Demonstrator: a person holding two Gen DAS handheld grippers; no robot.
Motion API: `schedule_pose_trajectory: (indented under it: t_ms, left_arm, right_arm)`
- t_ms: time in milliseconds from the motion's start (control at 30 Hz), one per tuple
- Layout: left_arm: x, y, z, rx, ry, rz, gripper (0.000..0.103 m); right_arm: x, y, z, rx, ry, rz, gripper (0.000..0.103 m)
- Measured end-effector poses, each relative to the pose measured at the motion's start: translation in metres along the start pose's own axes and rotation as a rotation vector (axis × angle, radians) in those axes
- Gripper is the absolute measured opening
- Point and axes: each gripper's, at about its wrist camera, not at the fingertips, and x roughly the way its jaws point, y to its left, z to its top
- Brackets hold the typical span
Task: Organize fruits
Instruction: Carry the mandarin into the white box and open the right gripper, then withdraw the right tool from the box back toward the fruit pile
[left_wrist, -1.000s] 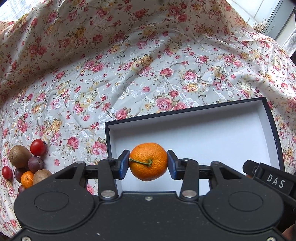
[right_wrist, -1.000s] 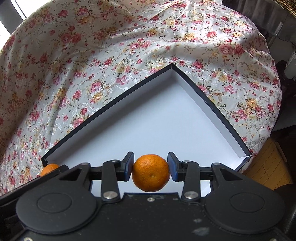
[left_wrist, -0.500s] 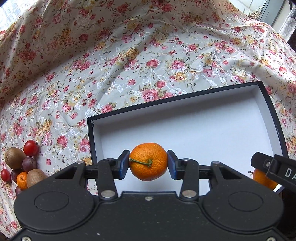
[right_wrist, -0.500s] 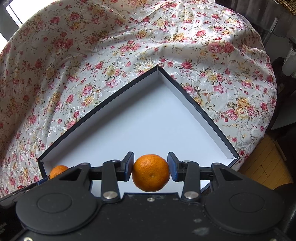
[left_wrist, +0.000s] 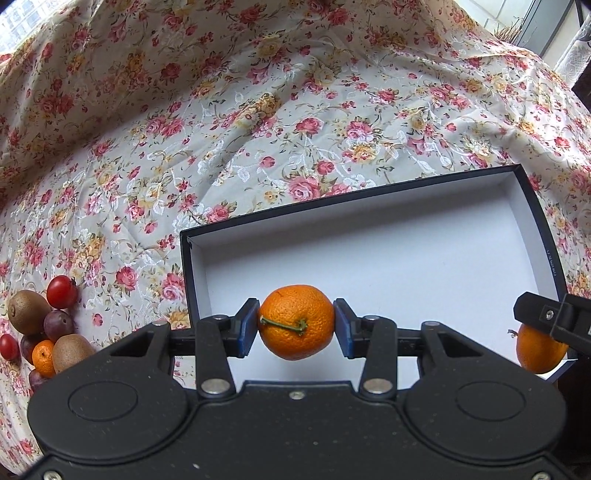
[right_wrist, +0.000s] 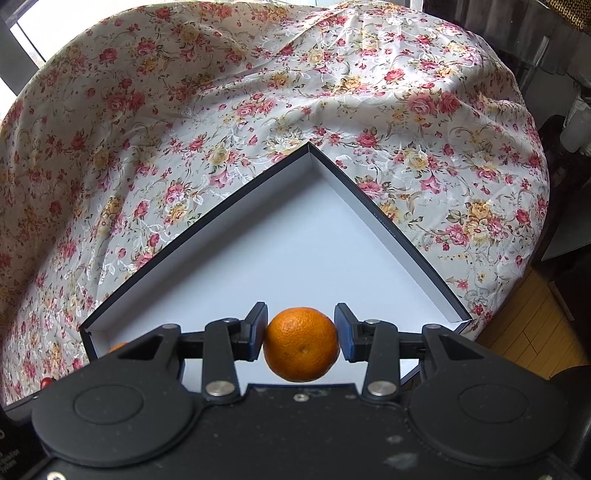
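Note:
My left gripper (left_wrist: 295, 326) is shut on a tangerine with a green stem (left_wrist: 295, 321), held above the near left part of a shallow dark-rimmed box with a white inside (left_wrist: 406, 236). My right gripper (right_wrist: 301, 341) is shut on a second tangerine (right_wrist: 301, 343) above the near edge of the same box (right_wrist: 295, 243). That second tangerine (left_wrist: 539, 349) and a right gripper finger (left_wrist: 550, 317) show at the right edge of the left wrist view. The left one's tangerine (right_wrist: 117, 346) peeks out at the box's left corner in the right wrist view.
A pile of fruit lies on the floral cloth (left_wrist: 258, 110) left of the box: kiwis (left_wrist: 26, 310), cherry tomatoes (left_wrist: 61, 291), plums (left_wrist: 57, 325) and a small tangerine (left_wrist: 43, 356). The table's right edge drops to a wooden floor (right_wrist: 535, 325).
In both views the box has slid across the picture over the last second, and the right gripper's tangerine has come into the left wrist view. Both grips are unchanged.

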Motion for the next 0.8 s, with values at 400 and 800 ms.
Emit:
schedule_pose_trajectory:
  t_ms: [400, 800]
  left_arm:
    - [0.001, -0.002, 0.0, 0.002, 0.007, -0.007, 0.052]
    - [-0.003, 0.008, -0.001, -0.01, -0.017, 0.019, 0.054]
  right_arm:
    - [0.0, 0.0, 0.002, -0.02, 0.007, 0.019, 0.04]
    - [-0.013, 0.005, 0.003, 0.011, -0.039, 0.037, 0.039]
